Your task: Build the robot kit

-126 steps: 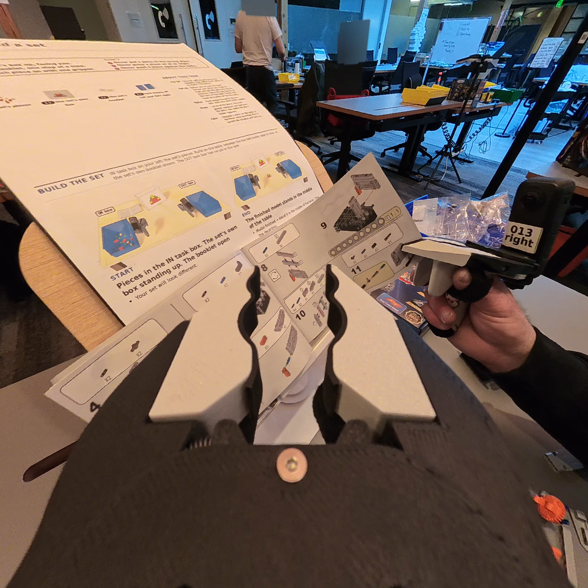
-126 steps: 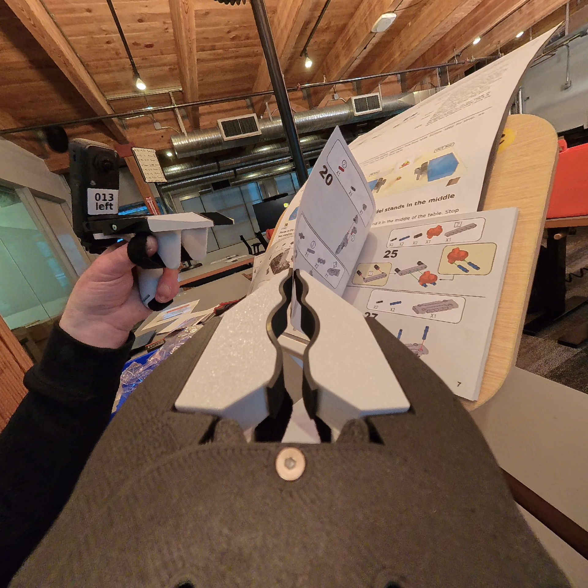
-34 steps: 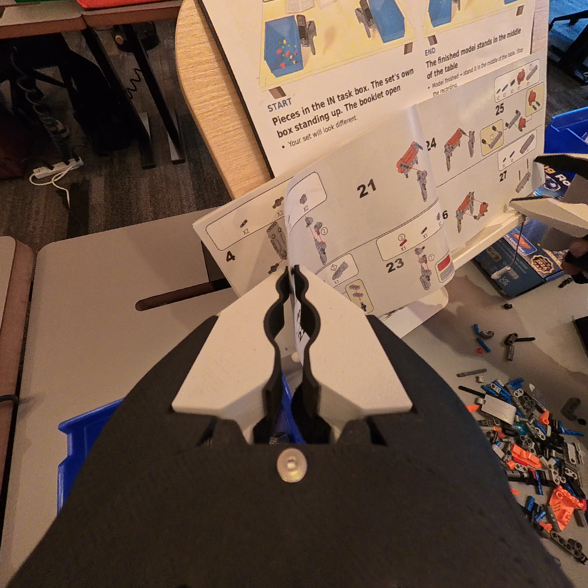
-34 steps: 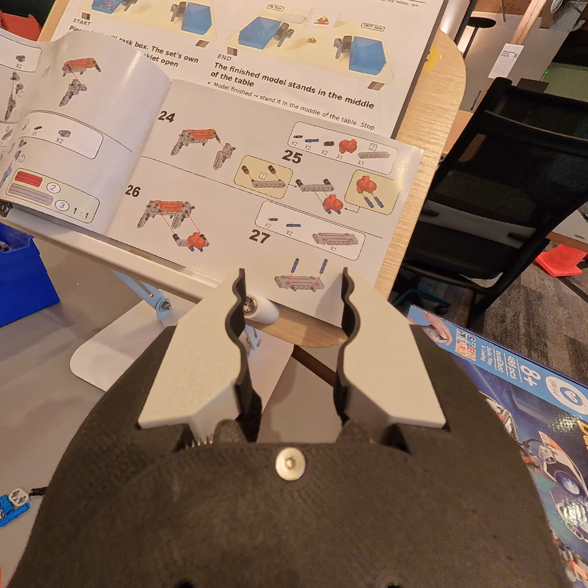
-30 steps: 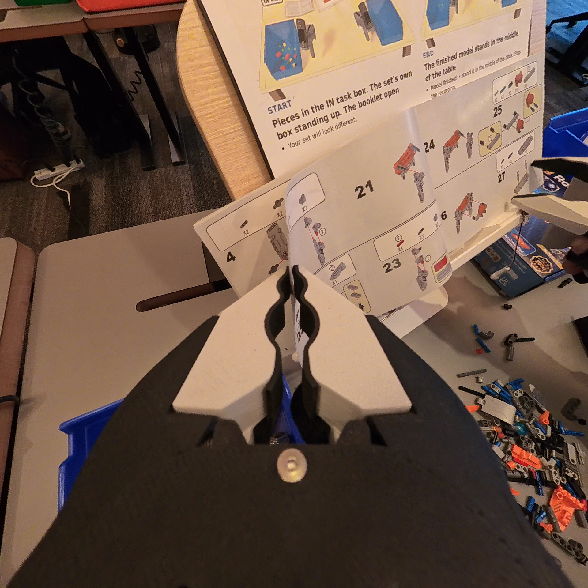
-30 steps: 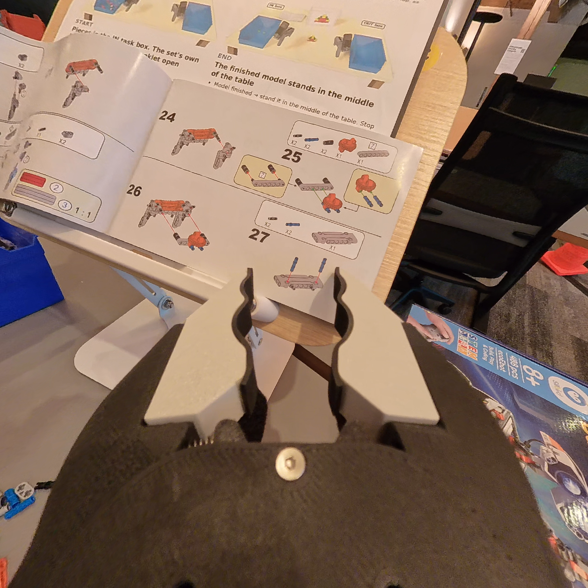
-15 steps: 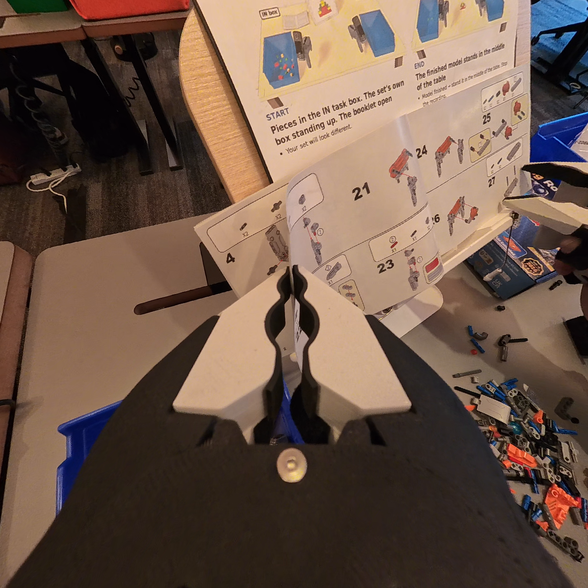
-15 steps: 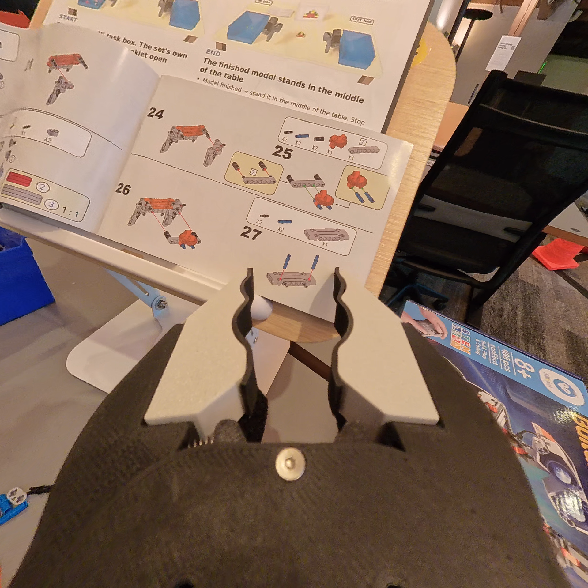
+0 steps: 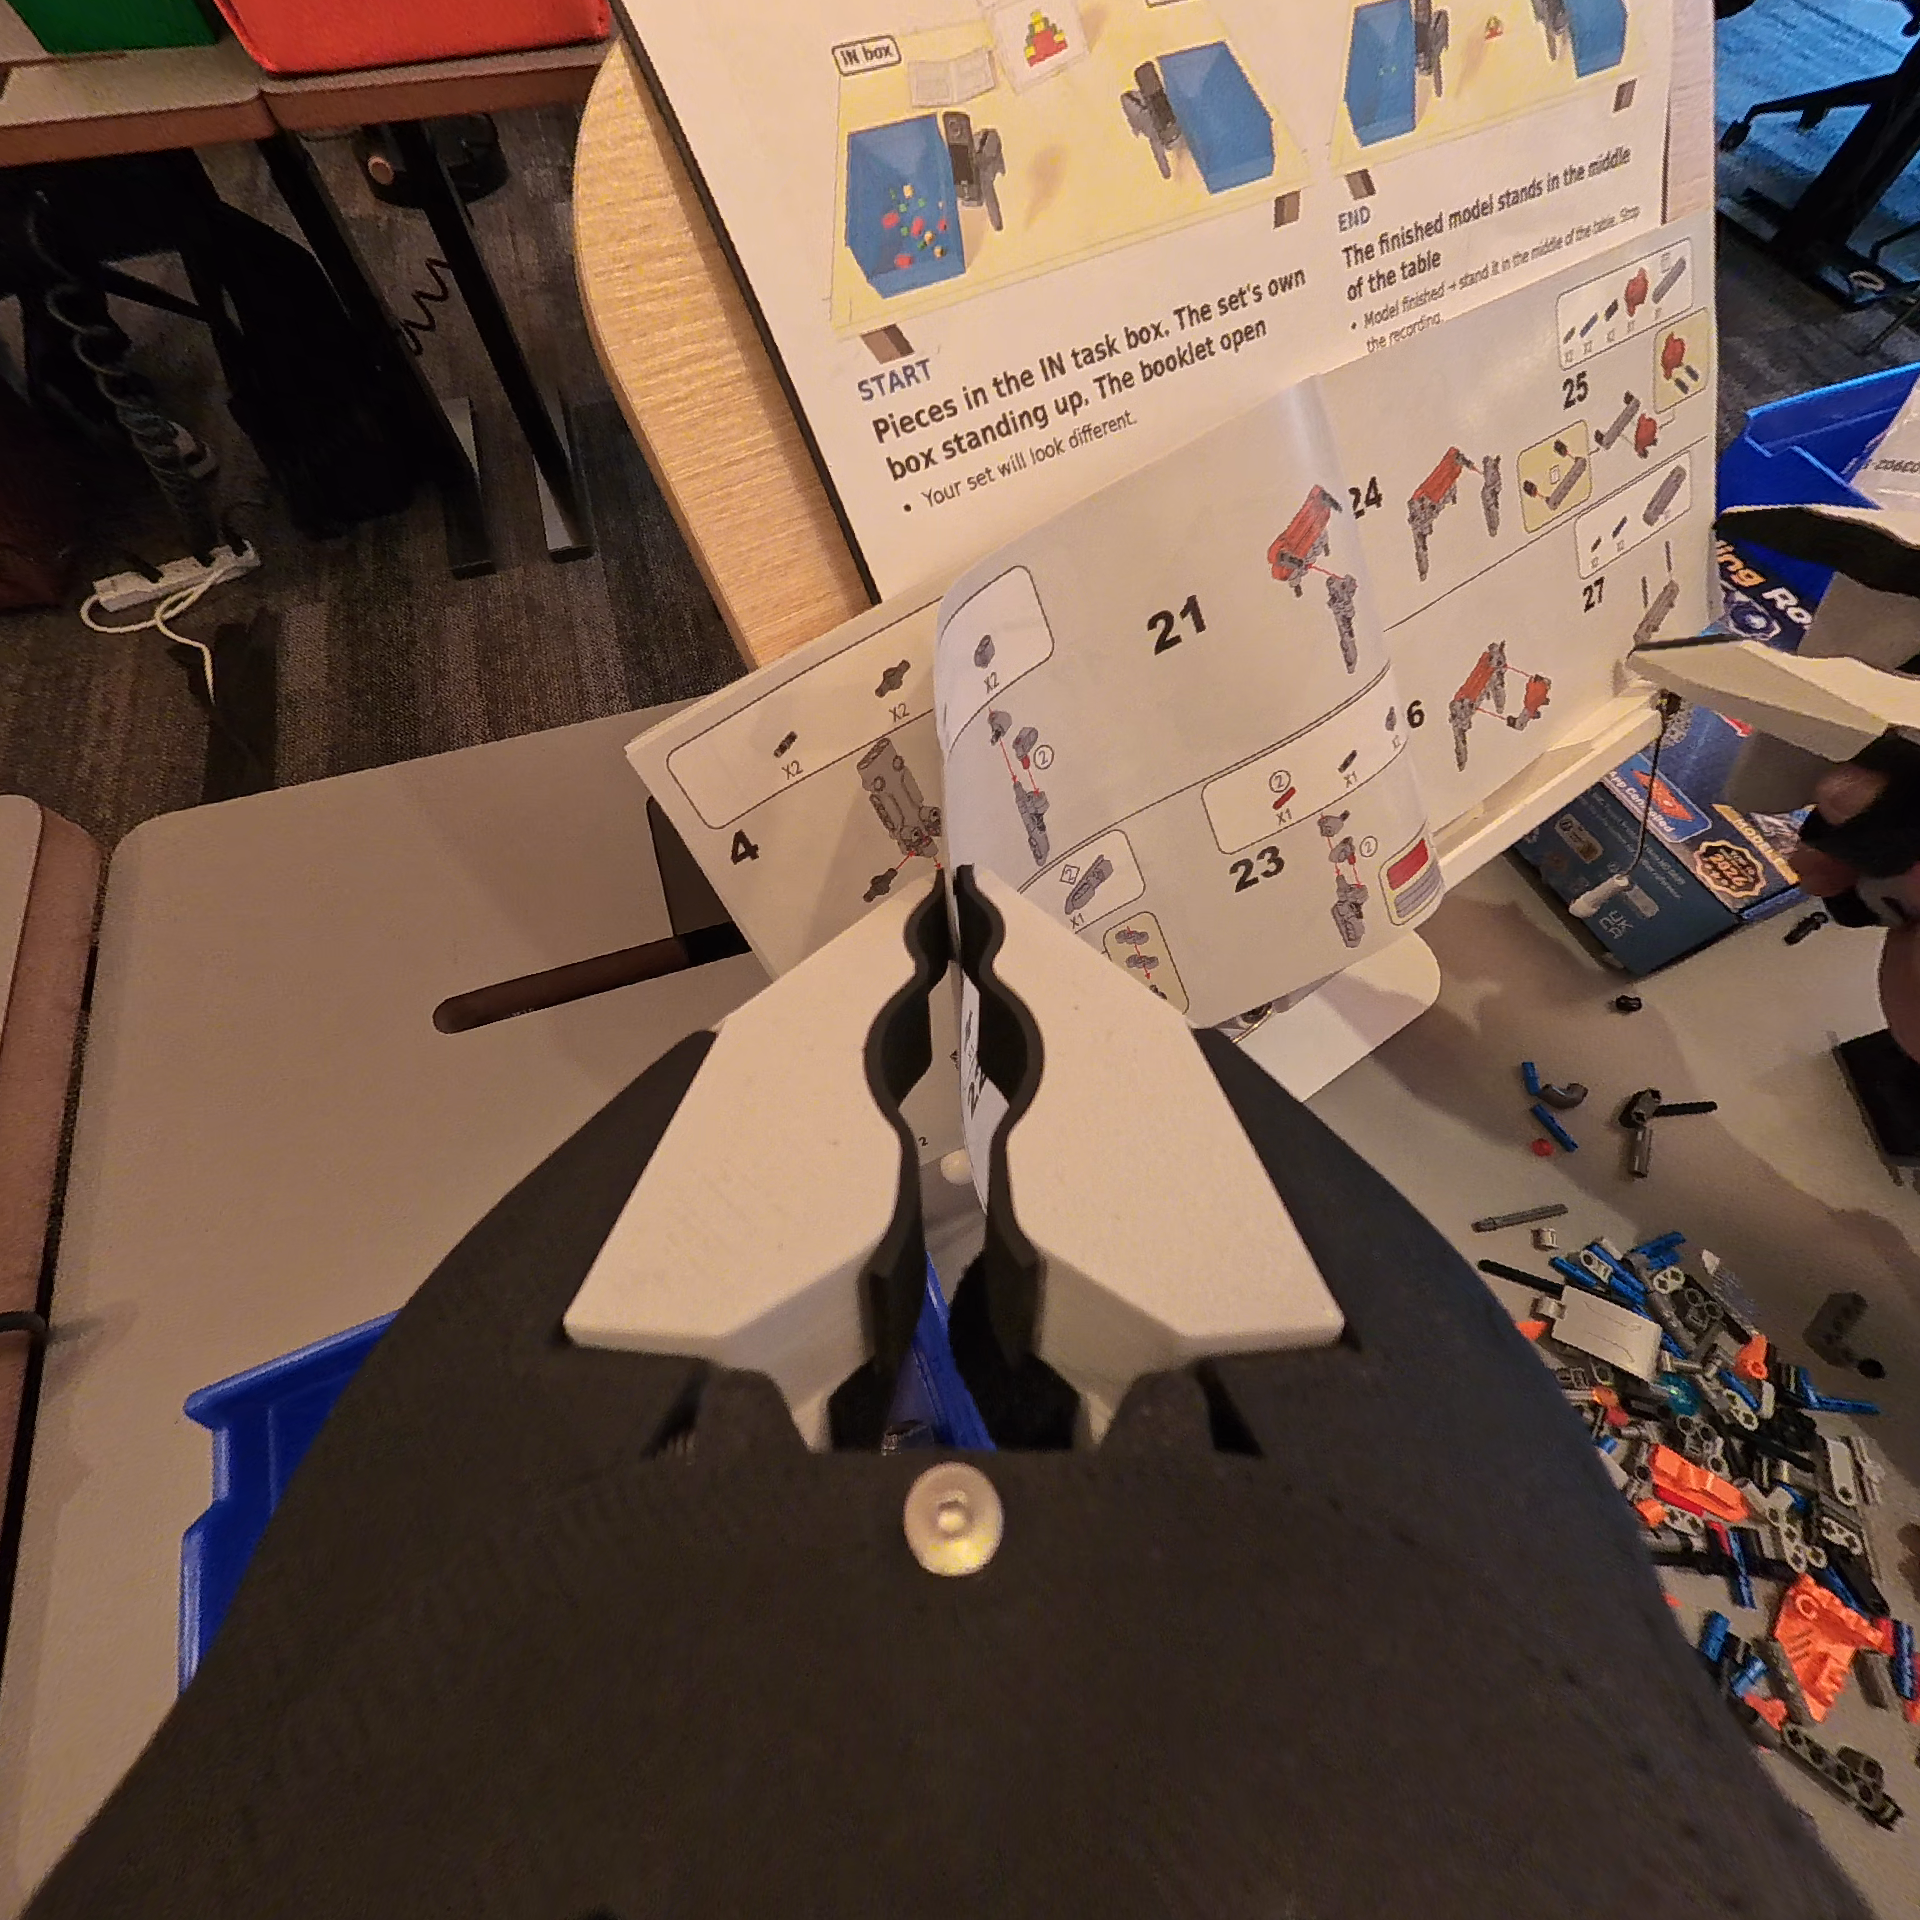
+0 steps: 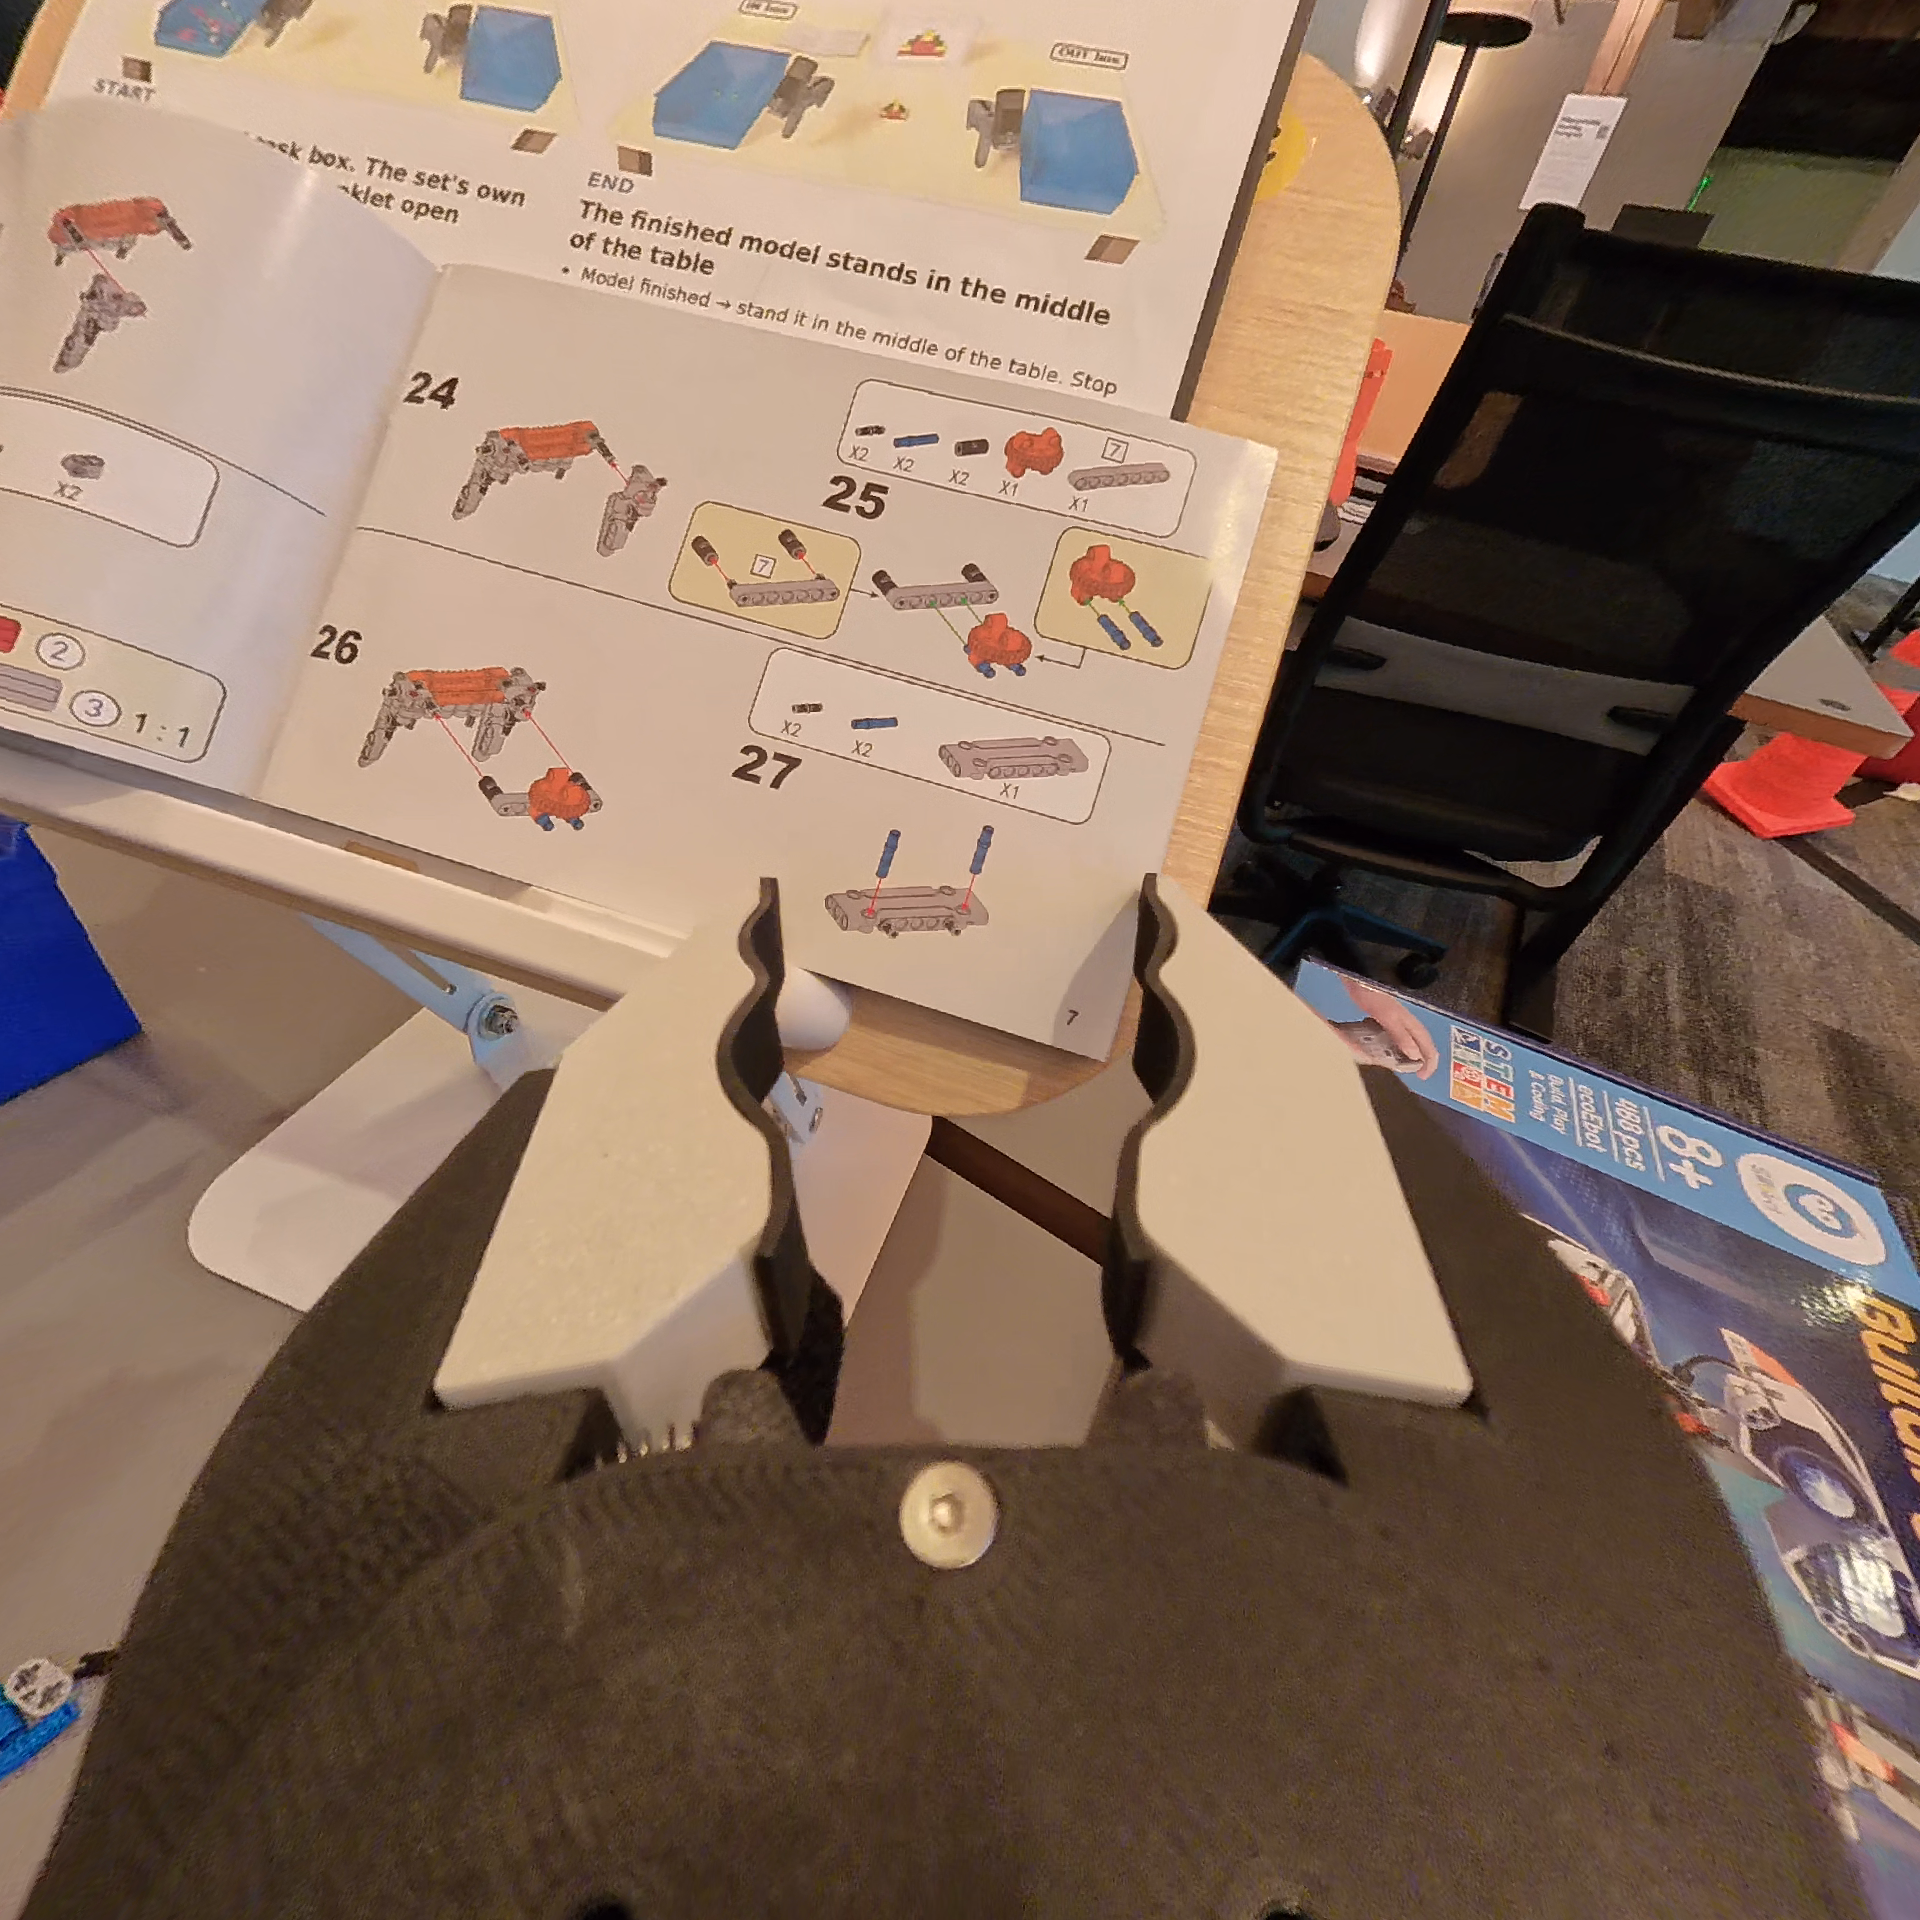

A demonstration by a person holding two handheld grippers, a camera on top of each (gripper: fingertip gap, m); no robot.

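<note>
left tool (image 9: 954, 883) pinches booklet page (image 9: 1174, 748) | right tool (image 10: 951, 894) spread, empty

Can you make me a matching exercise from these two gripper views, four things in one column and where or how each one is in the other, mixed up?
Things:
1. Left gripper
2. Right gripper
3. Heap of small orange, blue and grey plastic building pieces
4. Blue printed cardboard set box

States or places:
A. fingers apart, holding nothing
B. lying flat by the black mesh office chair
C. shut on a curled white paper booklet page
D. scattered loose on the grey tabletop

Pairs: 1-C, 2-A, 3-D, 4-B
</note>
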